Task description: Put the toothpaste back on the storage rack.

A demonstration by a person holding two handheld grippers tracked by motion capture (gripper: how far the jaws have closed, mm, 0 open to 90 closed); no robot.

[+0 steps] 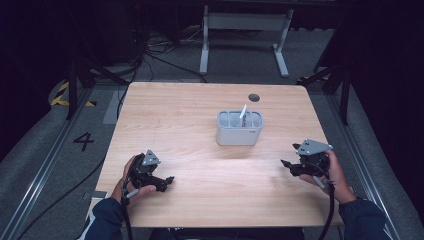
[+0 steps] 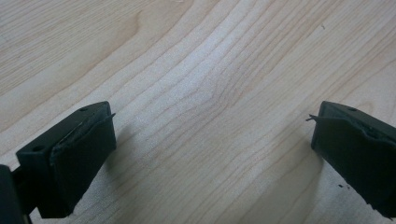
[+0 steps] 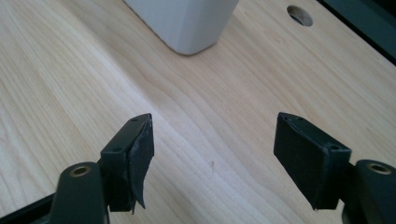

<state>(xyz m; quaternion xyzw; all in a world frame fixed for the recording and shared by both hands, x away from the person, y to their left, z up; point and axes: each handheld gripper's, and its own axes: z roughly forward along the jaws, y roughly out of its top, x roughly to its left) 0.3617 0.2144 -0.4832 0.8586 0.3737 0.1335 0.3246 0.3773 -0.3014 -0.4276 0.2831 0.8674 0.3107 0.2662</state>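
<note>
Both tongs empty, grey holder waiting mid-worktop

Bare wood lies under each of my tongs, and the thing nearest them, the grey holder (image 1: 240,128), stands upright in the middle of the worktop (image 1: 200,110), well apart from both hands, with a thin white stick (image 1: 243,112) leaning out of one of its compartments. I judge I'm between steps, nothing picked up yet. My right tongs (image 1: 284,163) are spread with nothing between the pads, pointing toward the holder's lower corner (image 3: 187,23); my left tongs (image 1: 170,179) are spread wider over plain wood (image 2: 210,93), also empty. Next I'd bring the right tongs in and up toward the holder's rim. Open room is ample all round it; the near edge sits close under my wrists, and a cable hole (image 1: 254,97) lies beyond the holder.
</note>
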